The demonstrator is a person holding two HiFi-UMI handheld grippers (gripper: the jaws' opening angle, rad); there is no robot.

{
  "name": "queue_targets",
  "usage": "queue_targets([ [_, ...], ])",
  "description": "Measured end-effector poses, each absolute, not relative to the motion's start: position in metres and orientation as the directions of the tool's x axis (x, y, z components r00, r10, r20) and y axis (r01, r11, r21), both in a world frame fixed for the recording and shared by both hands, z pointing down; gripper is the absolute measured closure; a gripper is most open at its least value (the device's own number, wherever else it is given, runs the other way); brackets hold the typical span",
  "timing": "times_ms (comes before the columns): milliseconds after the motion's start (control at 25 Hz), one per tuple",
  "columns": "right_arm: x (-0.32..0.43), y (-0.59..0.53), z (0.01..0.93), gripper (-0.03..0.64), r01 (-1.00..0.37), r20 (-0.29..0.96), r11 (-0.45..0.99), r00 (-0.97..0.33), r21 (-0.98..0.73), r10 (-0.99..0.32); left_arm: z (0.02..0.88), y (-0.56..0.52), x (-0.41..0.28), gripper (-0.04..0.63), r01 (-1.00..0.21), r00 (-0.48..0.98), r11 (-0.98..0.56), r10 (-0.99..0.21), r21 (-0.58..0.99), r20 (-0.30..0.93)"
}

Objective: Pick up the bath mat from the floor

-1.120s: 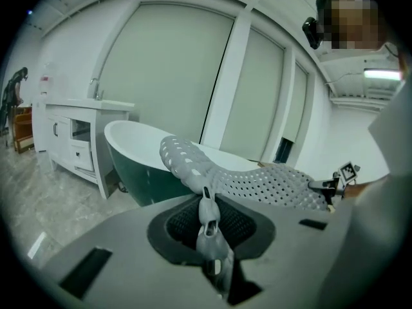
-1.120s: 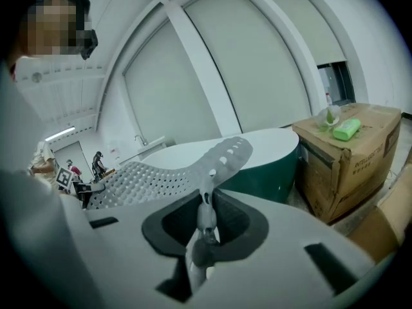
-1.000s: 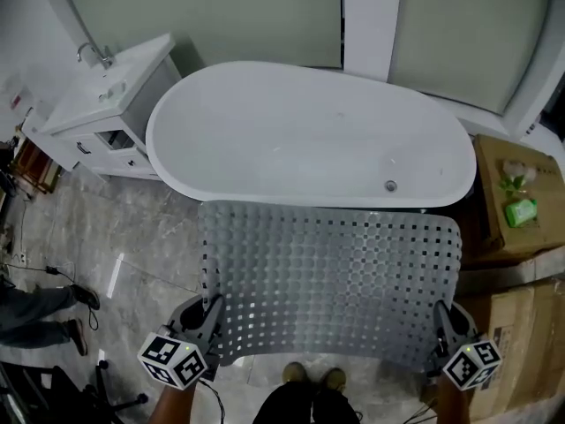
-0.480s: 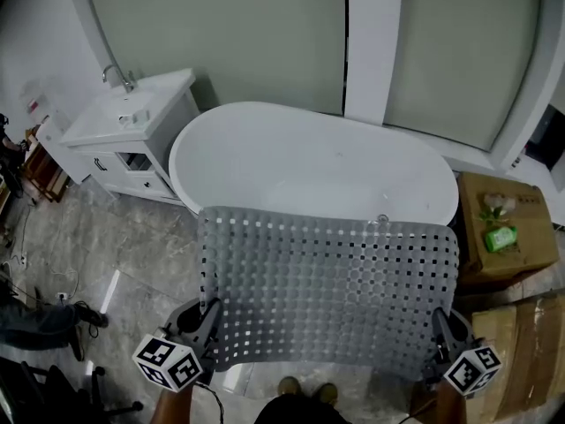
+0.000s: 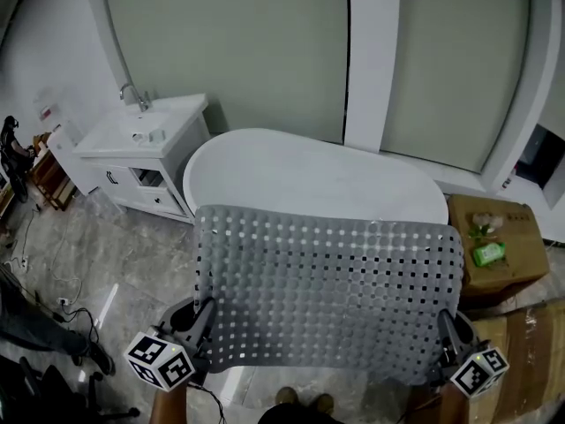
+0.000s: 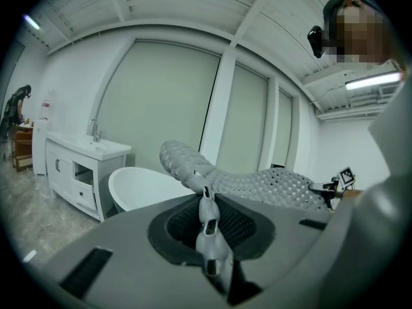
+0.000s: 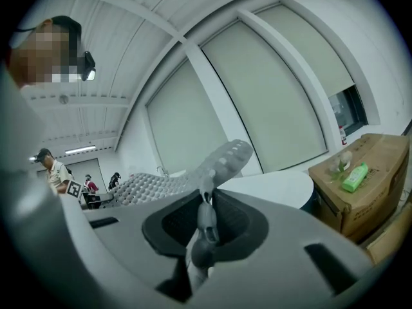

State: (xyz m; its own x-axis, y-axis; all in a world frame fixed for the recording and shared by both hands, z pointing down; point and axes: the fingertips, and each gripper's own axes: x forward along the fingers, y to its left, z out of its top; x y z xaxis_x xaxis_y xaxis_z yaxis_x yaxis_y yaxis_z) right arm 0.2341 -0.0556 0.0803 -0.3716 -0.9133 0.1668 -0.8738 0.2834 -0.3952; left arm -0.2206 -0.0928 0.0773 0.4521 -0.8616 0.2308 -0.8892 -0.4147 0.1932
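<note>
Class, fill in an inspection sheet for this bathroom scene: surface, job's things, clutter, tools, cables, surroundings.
Surface: grey marbled floor.
Job's things: perforated grey bath mat, lifted and spread between both tools.
Clutter: cardboard boxes at right, with a green pack on top.
Tools: left tool and right tool are each shut on a near corner of the mat.
Cables: thin cable on the floor at left.
Surroundings: white bathtub, vanity with sink, person's legs at left.

bath mat point(image 5: 327, 290) before bathtub point(image 5: 300, 179), vanity point(image 5: 132, 144) left, cardboard box point(image 5: 508, 237) right
</note>
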Motion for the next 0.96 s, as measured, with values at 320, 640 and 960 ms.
queue_targets([
  [320, 0.235, -0.031, 0.051, 0.566, -0.874, 0.119, 0.297, -0.366, -0.386, -0.923, 0.037, -0.076, -0.222, 0.541, -0.893, 0.448, -0.420, -0.866, 0.162, 0.223],
  [640, 0.243, -0.009, 0.035, 0.568, -0.881, 0.091, 0.287, -0.344, -0.375, -0.935, 0.030, -0.063, -0.219, 0.541, -0.881, 0.471, -0.446, -0.858, 0.157, 0.204],
  [960, 0.237, -0.005, 0.016, 0.568, -0.887, 0.069, 0.288, -0.334, -0.361, -0.940, 0.014, -0.063, -0.225, 0.541, -0.874, 0.483, -0.459, -0.854, 0.157, 0.193],
])
